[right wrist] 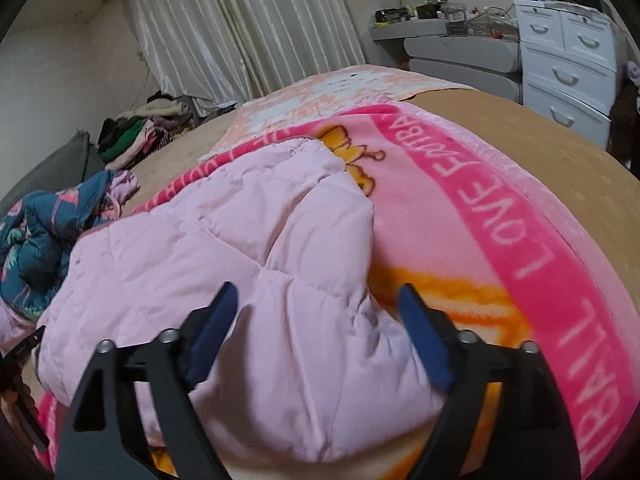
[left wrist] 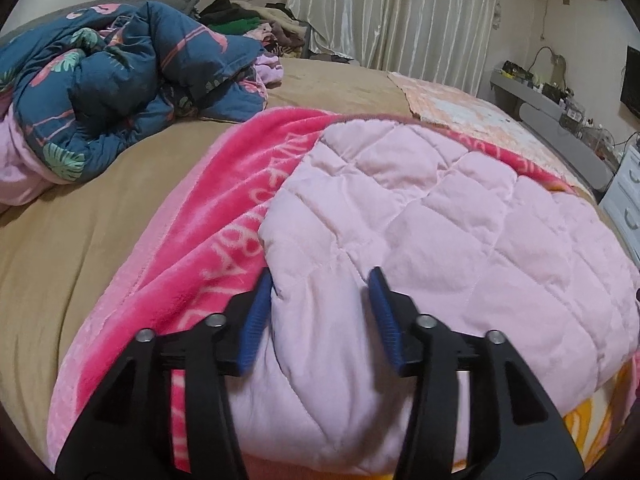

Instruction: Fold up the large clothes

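Observation:
A pale pink quilted garment [left wrist: 440,208] lies folded on a bright pink fleece blanket [left wrist: 208,216] with white lettering, spread over the bed. My left gripper [left wrist: 320,276] is open at the garment's near left edge, with a fold of the quilted cloth bulging loosely between its blue pads. In the right wrist view the same garment [right wrist: 224,248] fills the lower left, on the blanket [right wrist: 500,216]. My right gripper [right wrist: 316,290] is wide open over the garment's near right corner; the cloth lies between the fingers, unpinched.
The bed's tan sheet [left wrist: 80,208] runs left and far. A crumpled dark blue duvet [left wrist: 120,80] and a pile of clothes [left wrist: 248,20] sit at the far left. A peach mat [right wrist: 340,88] lies beyond the blanket. White drawers [right wrist: 568,60] stand at the right.

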A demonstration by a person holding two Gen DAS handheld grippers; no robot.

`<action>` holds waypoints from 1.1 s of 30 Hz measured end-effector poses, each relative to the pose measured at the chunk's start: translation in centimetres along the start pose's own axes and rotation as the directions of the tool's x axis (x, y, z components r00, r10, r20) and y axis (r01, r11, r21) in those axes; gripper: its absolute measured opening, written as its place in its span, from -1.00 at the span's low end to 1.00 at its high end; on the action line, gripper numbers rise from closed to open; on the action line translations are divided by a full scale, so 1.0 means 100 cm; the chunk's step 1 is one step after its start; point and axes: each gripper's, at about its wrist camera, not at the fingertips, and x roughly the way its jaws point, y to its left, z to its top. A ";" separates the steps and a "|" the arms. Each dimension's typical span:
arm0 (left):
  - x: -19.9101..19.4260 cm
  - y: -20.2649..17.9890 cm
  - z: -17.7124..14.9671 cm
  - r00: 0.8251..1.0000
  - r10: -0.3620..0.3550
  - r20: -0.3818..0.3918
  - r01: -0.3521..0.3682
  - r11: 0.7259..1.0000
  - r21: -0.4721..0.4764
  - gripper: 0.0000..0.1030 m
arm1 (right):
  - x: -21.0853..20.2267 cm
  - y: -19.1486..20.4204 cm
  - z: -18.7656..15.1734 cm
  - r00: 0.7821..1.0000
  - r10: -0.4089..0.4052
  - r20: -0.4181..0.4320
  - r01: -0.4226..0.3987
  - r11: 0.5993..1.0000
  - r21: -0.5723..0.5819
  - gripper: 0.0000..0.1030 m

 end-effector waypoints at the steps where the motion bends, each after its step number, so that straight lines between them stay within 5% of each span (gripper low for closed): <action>1: -0.003 0.000 0.001 1.000 0.001 0.006 -0.001 1.000 -0.001 -0.02 | -0.003 0.001 0.000 1.000 0.000 0.006 0.000 1.000 0.002 0.80; 12: -0.049 -0.010 0.003 0.997 -0.031 0.077 0.032 0.999 -0.006 0.80 | -0.061 0.016 -0.011 0.992 0.047 0.114 -0.045 0.999 -0.013 0.92; 20: -0.050 -0.001 -0.033 0.996 -0.081 -0.041 0.077 0.992 -0.098 0.82 | -0.070 0.015 -0.033 0.996 0.046 0.075 -0.056 0.990 0.130 0.92; 22: -0.044 0.011 -0.043 0.988 -0.131 -0.079 0.114 0.974 -0.197 0.82 | -0.063 0.013 -0.044 0.999 0.034 0.035 -0.039 0.984 0.175 0.92; 25: -0.026 0.029 -0.056 0.960 -0.252 -0.121 0.189 0.903 -0.386 0.82 | -0.051 0.010 -0.054 0.999 0.032 -0.010 -0.029 0.979 0.202 0.92; 26: -0.017 0.036 -0.061 0.940 -0.316 -0.127 0.227 0.860 -0.458 0.82 | -0.048 0.009 -0.054 0.999 0.034 -0.016 -0.030 0.976 0.215 0.92; 29: 0.001 0.042 -0.071 0.900 -0.415 -0.135 0.278 0.784 -0.554 0.82 | -0.038 -0.002 -0.057 0.998 0.057 -0.029 -0.047 0.958 0.282 0.92; 33: 0.016 0.046 -0.073 0.889 -0.446 -0.106 0.299 0.739 -0.604 0.82 | -0.016 -0.010 -0.056 0.991 0.111 -0.072 -0.081 0.939 0.333 0.92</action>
